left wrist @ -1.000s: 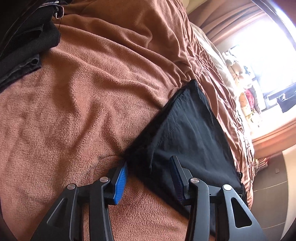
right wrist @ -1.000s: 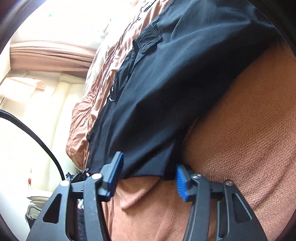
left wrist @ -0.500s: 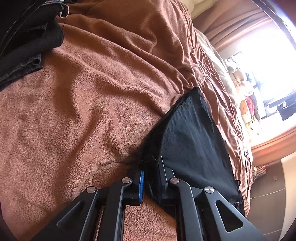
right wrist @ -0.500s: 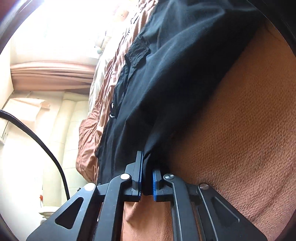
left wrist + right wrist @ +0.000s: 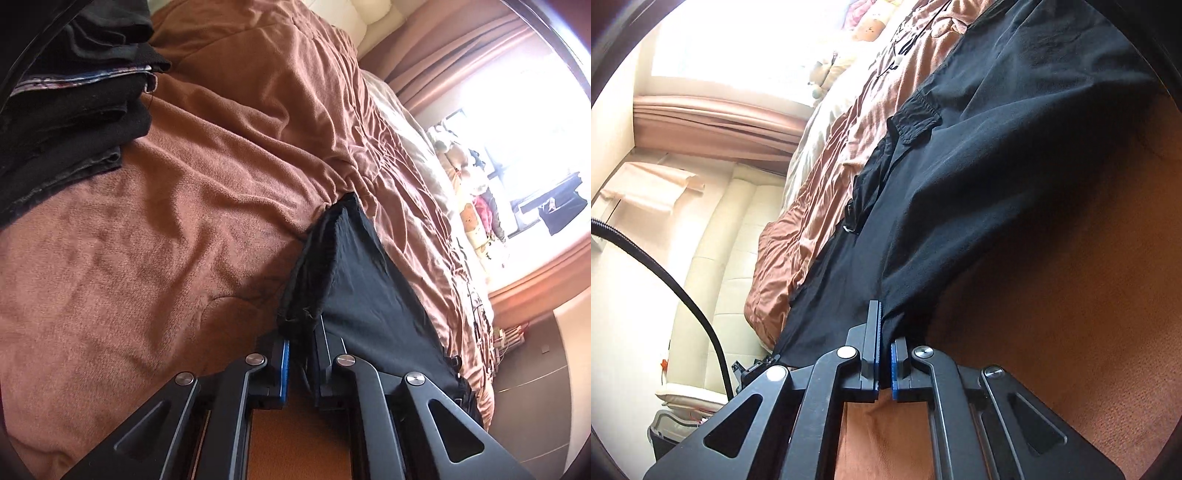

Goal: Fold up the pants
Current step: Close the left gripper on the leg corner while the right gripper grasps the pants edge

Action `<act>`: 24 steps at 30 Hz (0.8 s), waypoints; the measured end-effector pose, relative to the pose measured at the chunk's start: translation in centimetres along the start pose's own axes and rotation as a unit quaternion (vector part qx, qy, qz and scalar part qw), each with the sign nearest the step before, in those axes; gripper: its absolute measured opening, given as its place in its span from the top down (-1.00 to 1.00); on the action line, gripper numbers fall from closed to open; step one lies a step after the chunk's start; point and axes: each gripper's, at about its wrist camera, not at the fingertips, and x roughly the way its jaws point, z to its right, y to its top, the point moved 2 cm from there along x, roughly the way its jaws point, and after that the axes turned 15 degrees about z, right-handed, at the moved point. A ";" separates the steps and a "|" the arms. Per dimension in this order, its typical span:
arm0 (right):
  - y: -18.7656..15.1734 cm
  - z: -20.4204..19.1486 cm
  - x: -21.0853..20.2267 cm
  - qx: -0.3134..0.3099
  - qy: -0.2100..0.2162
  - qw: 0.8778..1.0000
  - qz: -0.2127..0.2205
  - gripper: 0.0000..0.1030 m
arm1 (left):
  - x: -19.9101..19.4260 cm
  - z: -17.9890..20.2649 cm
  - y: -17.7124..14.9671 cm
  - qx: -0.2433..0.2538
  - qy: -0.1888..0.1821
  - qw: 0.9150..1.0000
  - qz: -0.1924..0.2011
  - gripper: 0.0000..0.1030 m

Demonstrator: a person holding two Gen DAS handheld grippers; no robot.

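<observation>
The black pants [image 5: 369, 291] lie on a brown fleece blanket [image 5: 166, 240] on a bed. In the left wrist view my left gripper [image 5: 301, 347] is shut on the hem edge of the pants, which is lifted off the blanket and bunched between the blue pads. In the right wrist view my right gripper [image 5: 884, 343] is shut on another edge of the pants [image 5: 979, 177], also raised. A flap pocket [image 5: 916, 118] and a belt loop with a ring [image 5: 851, 221] show further up the pants.
A stack of folded dark clothes [image 5: 70, 110] sits at the far left of the blanket. The cream padded headboard [image 5: 716, 258], a black cable [image 5: 676, 291], curtains [image 5: 454, 55], stuffed toys [image 5: 469, 206] by the bright window and the bed's edge lie around.
Both grippers closed from open onto the pants' edge, then lifted it off the blanket; the fabric now hangs taut from the pads.
</observation>
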 end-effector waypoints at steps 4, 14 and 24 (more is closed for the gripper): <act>0.1 0.2 -1.0 -0.004 0.000 1.000 -0.007 0.99 | -2.3 -1.0 -0.8 -0.006 0.002 1.000 0.005 0.82; 0.3 -0.4 -2.7 -0.014 0.005 1.000 -0.024 0.99 | -7.1 -3.5 -3.1 -0.018 0.015 1.000 0.018 0.82; -0.3 -0.9 -4.3 -0.037 0.024 0.999 -0.021 0.99 | -10.4 -5.7 -4.3 -0.034 0.012 0.999 0.025 0.82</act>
